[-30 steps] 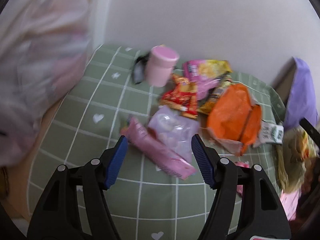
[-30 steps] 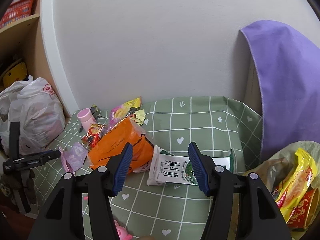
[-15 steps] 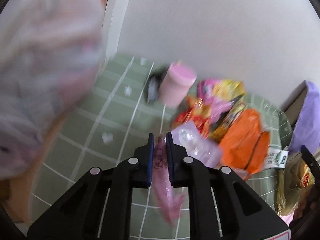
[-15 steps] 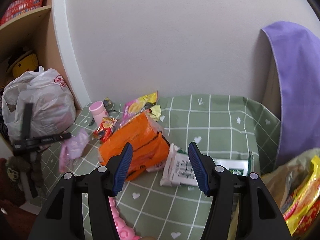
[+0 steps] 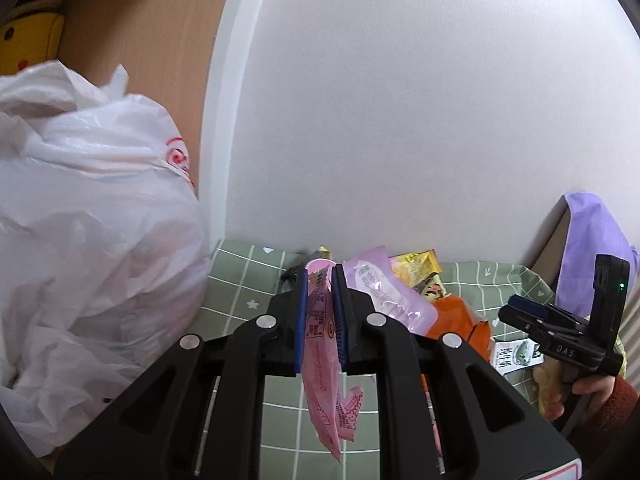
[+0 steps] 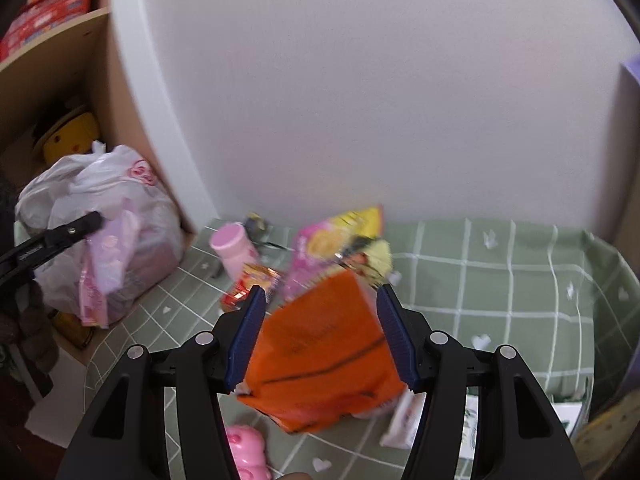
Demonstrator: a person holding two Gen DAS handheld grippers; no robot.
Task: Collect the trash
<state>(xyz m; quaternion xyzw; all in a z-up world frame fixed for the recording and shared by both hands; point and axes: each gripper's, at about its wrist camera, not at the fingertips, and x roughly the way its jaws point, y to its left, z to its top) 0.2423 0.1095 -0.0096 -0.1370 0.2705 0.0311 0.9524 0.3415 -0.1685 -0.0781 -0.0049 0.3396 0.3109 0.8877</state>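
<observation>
Above checked cloth (image 5: 240,280): left gripper (image 5: 320,312) clamps crinkly pink wrapper (image 5: 324,380); right gripper (image 6: 320,336) spread over glossy orange packet (image 6: 324,364)

A sage-green tablecloth (image 6: 500,280) carries a white grid with small white hearts. The crinkled plastic bag (image 5: 88,216) is white with a red swirl; the glossy snack packet (image 6: 324,364) is orange with black lines.

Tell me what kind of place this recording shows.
Probably a room in a home: a low surface under a green checked cloth with white hearts littered with snack wrappers such as the orange foil bag, a wooden shelf unit, and a stuffed white plastic bag beside it.
</observation>
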